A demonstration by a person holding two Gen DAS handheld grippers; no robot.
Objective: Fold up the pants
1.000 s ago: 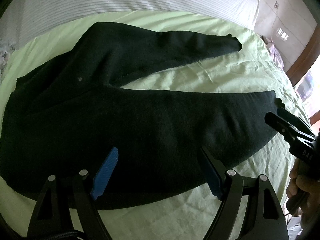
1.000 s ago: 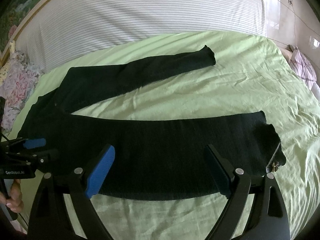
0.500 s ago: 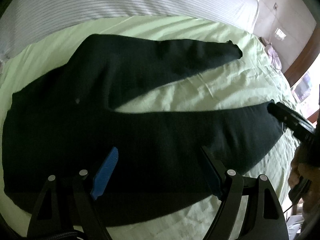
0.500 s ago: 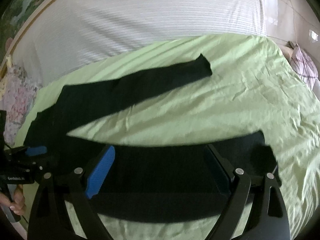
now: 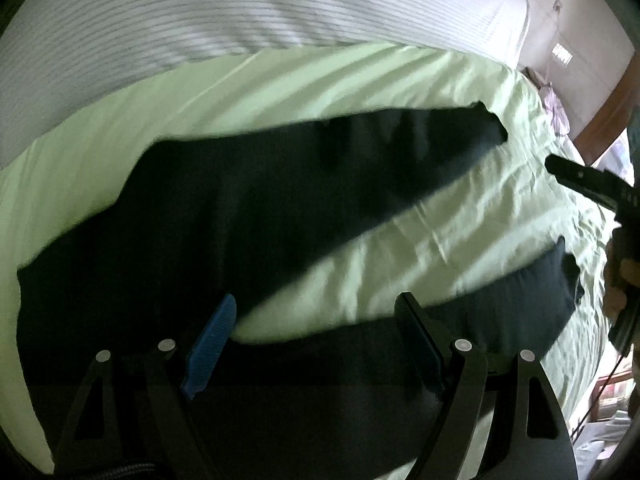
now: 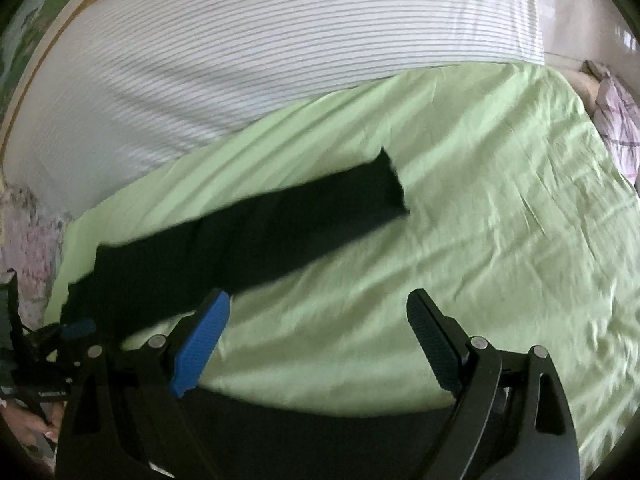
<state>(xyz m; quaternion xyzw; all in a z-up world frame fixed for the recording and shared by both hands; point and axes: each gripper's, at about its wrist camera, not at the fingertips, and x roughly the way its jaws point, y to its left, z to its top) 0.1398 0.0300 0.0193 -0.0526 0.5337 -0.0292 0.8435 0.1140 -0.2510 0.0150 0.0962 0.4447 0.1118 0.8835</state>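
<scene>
1. Both wrist cameras now sit lower and closer to the near trouser leg than a second ago: that leg, which lay well ahead of the fingers, now runs right under them at the bottom of each view.
2. Black knit pants (image 5: 248, 216) lie flat on the pale green bed sheet (image 5: 400, 240), waist toward the left, the two legs spread in a V toward the right.
3. From the right wrist, the far leg of the pants (image 6: 280, 232) angles up to its cuff, with bare sheet (image 6: 480, 200) between it and the near leg.
4. Left gripper (image 5: 316, 344) has its jaws wide apart, with nothing between them; the blue pad (image 5: 210, 348) hangs over the crotch of the V and the near leg.
5. Right gripper (image 6: 324, 344) also stands with jaws spread and holds nothing; the near leg crosses below its fingers.
6. Seen from the left wrist, the right gripper (image 5: 580, 182) hovers near the cuff end of the near leg, held in a hand (image 5: 622, 276).
7. Seen from the right wrist, the left gripper (image 6: 56, 344) is at the waist end.
8. A white striped cover (image 6: 280, 48) lies beyond the sheet; both views are motion-blurred.
</scene>
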